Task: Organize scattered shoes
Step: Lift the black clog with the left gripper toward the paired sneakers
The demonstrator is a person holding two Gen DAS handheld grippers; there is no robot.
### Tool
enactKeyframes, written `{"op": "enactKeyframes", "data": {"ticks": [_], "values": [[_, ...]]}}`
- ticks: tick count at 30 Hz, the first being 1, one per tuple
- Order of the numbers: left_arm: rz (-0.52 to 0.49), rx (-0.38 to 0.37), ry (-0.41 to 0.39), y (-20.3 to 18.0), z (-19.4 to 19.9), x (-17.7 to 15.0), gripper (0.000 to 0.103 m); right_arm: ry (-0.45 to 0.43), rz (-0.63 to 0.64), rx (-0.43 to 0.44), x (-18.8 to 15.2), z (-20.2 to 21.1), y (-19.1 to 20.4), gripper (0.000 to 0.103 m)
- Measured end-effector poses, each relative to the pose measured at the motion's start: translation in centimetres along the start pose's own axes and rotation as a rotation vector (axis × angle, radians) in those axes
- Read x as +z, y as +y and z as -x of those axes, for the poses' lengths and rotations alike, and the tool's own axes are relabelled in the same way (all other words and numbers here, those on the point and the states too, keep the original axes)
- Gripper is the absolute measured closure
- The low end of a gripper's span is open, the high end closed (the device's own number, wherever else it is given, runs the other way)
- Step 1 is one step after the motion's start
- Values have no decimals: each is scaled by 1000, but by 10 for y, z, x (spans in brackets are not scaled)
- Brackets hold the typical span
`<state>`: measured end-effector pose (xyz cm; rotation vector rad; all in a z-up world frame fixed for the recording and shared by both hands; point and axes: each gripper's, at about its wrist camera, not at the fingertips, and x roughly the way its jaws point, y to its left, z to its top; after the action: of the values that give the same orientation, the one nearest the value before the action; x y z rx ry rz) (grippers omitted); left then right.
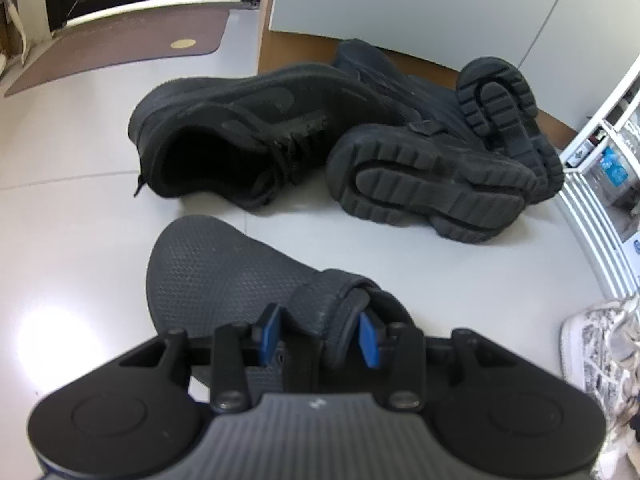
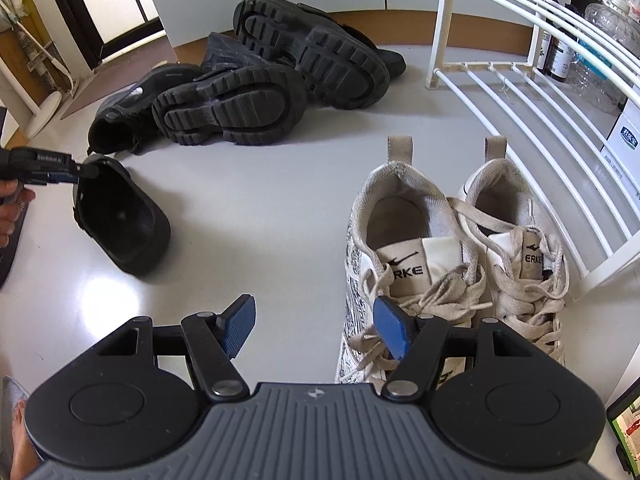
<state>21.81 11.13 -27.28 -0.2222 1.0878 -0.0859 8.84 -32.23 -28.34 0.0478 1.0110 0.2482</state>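
Ahead of our right gripper [image 2: 315, 325], whose fingers spread wide over bare floor [image 2: 260, 184], we see the white rack [image 2: 532, 92] to their right, with the pale sneakers [image 2: 460, 256] touching the right finger. Our left gripper [image 1: 318, 334] has its fingers clamped on the strap of a grey clog [image 1: 224, 276]; black shoes [image 1: 340, 132] lie piled beyond them.

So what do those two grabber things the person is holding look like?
Both look the same. The right gripper has a grey ribbed body with a tiny white mark, two round black discs at the sides, black linkage arms with silver pins, and blue ridged finger pads. The left gripper matches, with blue pads too. From the side it carries small white lettering, too blurry to read.
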Motion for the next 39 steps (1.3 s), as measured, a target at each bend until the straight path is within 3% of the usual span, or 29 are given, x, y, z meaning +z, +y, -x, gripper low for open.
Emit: {"op": "enactKeyframes", "data": {"ticks": [27, 39], "values": [[99, -124, 120, -63, 10, -52, 58, 20, -7, 45, 2, -2, 10, 33], [69, -201, 154, -94, 7, -70, 57, 50, 9, 75, -1, -6, 16, 33]]}}
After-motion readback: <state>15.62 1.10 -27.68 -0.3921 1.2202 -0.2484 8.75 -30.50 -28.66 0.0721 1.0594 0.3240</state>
